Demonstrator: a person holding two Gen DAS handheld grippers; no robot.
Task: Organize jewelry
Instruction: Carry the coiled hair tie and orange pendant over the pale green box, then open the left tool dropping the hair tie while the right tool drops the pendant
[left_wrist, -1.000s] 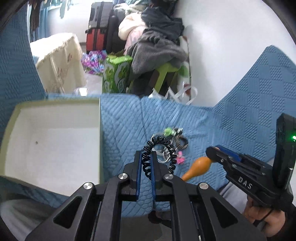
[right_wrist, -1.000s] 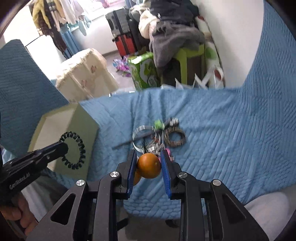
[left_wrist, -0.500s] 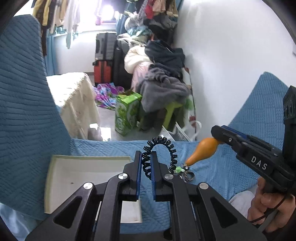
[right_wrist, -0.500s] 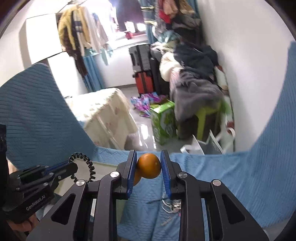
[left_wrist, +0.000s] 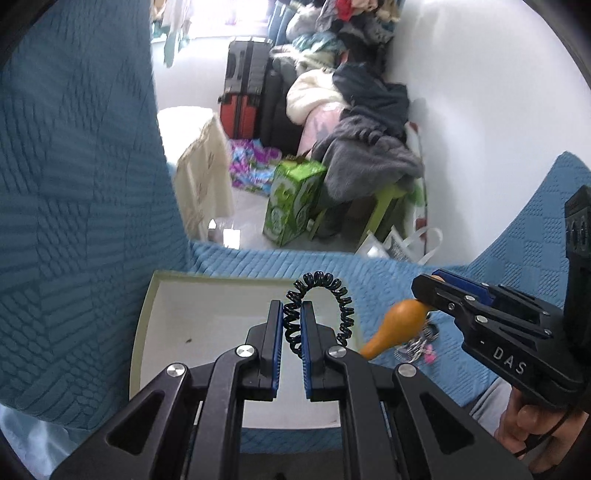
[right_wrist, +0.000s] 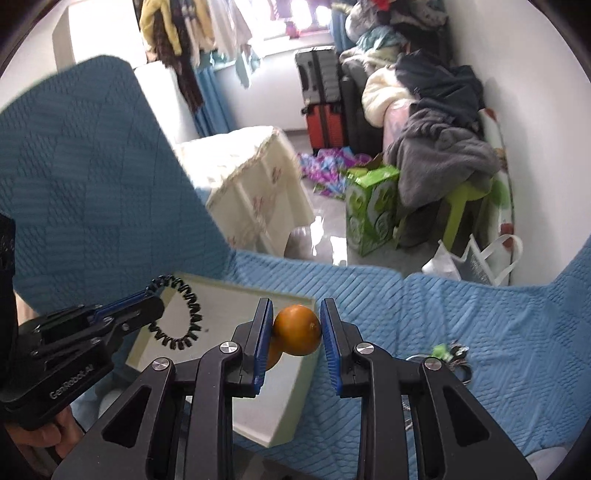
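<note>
My left gripper (left_wrist: 291, 325) is shut on a black spiral hair tie (left_wrist: 325, 295) and holds it above the white open box (left_wrist: 207, 332). In the right wrist view the left gripper (right_wrist: 155, 295) with the hair tie (right_wrist: 184, 317) hangs over the box (right_wrist: 273, 398). My right gripper (right_wrist: 295, 332) is shut on an orange gourd-shaped ornament (right_wrist: 297, 328), near the box's right edge. In the left wrist view the right gripper (left_wrist: 428, 288) and ornament (left_wrist: 399, 325) hover over the blue cover. A small jewelry pile (right_wrist: 448, 354) lies on the cover to the right; it also shows in the left wrist view (left_wrist: 419, 343).
The blue quilted cover (right_wrist: 480, 332) spans the seat and rises at left and right. Beyond its edge stand a cloth-draped table (right_wrist: 251, 177), a green carton (right_wrist: 369, 210), suitcases (right_wrist: 321, 107) and a clothes heap (right_wrist: 436, 140).
Both grippers rose from the jewelry pile and moved left toward the box, each keeping its item. The left gripper with the hair tie is now over the box.
</note>
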